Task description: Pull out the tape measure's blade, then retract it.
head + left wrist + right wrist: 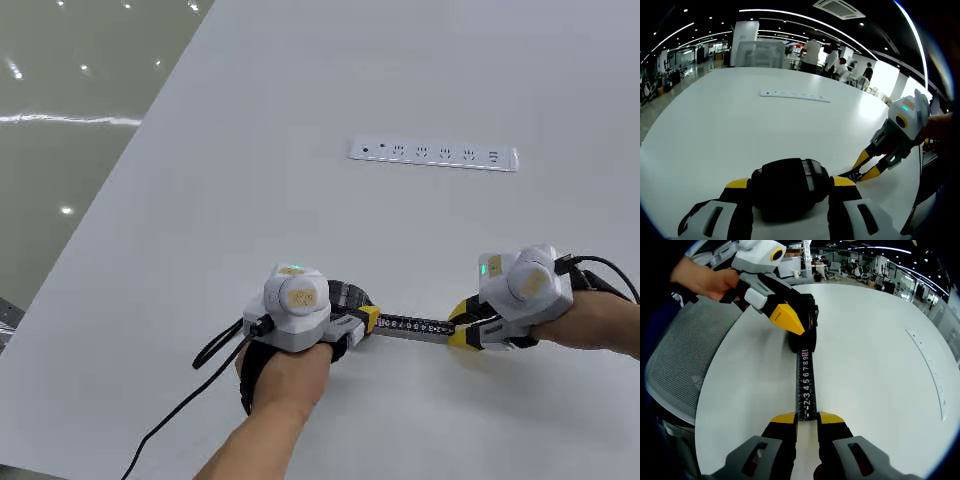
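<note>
The tape measure (787, 187) sits low over the white worktop (300, 200), its black case clamped between the jaws of the left gripper (357, 324). In the left gripper view the case fills the gap between the two yellow-tipped jaws and covers most of what lies just ahead of them. Whether it rests on the worktop or is held just clear of it is hard to tell. The blade (805, 385) is drawn out a short way, running straight from the case to the right gripper (806, 418). Its printed numbers read clearly in the right gripper view. The right jaws are closed on the blade's free end, and the end hook is hidden between them. In that same view the left gripper's yellow jaw tip cuts across the case, hiding the slot where the blade leaves it. A white power strip (433, 154) lies well apart, farther back on the worktop. A black cable (180, 410) trails off the near edge from the left gripper. A grey mesh chair (675, 370) shows beside the worktop.
</note>
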`<act>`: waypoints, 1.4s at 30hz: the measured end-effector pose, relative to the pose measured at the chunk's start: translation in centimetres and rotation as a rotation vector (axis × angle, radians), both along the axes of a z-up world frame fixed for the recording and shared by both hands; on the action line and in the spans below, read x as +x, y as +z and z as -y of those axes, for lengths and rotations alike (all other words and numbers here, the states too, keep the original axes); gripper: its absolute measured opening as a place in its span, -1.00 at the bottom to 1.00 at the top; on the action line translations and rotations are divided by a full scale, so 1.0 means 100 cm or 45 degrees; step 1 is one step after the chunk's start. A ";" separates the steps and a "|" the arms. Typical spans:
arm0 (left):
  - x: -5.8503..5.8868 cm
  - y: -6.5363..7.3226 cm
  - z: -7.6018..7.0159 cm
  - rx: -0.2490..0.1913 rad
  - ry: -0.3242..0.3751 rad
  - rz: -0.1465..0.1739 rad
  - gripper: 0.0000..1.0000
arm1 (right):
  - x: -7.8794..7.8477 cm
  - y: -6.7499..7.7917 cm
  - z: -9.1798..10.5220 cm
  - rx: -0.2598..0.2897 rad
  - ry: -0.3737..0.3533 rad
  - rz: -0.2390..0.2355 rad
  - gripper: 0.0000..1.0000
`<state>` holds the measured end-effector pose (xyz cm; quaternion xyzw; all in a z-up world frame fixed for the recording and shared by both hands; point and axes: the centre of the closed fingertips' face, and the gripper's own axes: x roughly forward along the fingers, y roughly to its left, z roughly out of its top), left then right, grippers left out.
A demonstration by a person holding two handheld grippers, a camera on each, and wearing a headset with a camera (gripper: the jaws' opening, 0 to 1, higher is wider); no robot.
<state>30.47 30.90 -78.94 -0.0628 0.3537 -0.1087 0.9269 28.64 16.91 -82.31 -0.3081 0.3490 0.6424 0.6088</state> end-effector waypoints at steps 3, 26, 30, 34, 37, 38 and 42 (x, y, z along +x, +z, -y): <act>0.000 0.000 0.000 -0.001 0.000 0.001 0.13 | 0.000 0.000 -0.004 0.007 0.003 -0.004 -0.77; -0.001 0.001 0.000 -0.010 -0.001 -0.001 0.13 | 0.000 -0.001 -0.040 0.042 0.034 -0.013 -0.77; 0.000 0.001 0.000 -0.013 0.002 -0.001 0.13 | 0.000 0.000 -0.045 0.044 0.040 -0.013 -0.77; 0.000 0.001 0.000 -0.013 0.004 -0.002 0.13 | -0.001 0.000 -0.049 0.044 0.044 -0.014 -0.77; -0.001 0.001 0.000 -0.013 0.003 0.000 0.13 | -0.001 -0.001 -0.052 0.046 0.045 -0.014 -0.77; -0.001 0.001 0.000 -0.015 0.002 0.000 0.13 | -0.001 -0.001 -0.053 0.048 0.046 -0.013 -0.77; -0.001 0.001 0.000 -0.018 -0.001 -0.003 0.13 | -0.002 -0.001 -0.058 0.053 0.046 -0.013 -0.77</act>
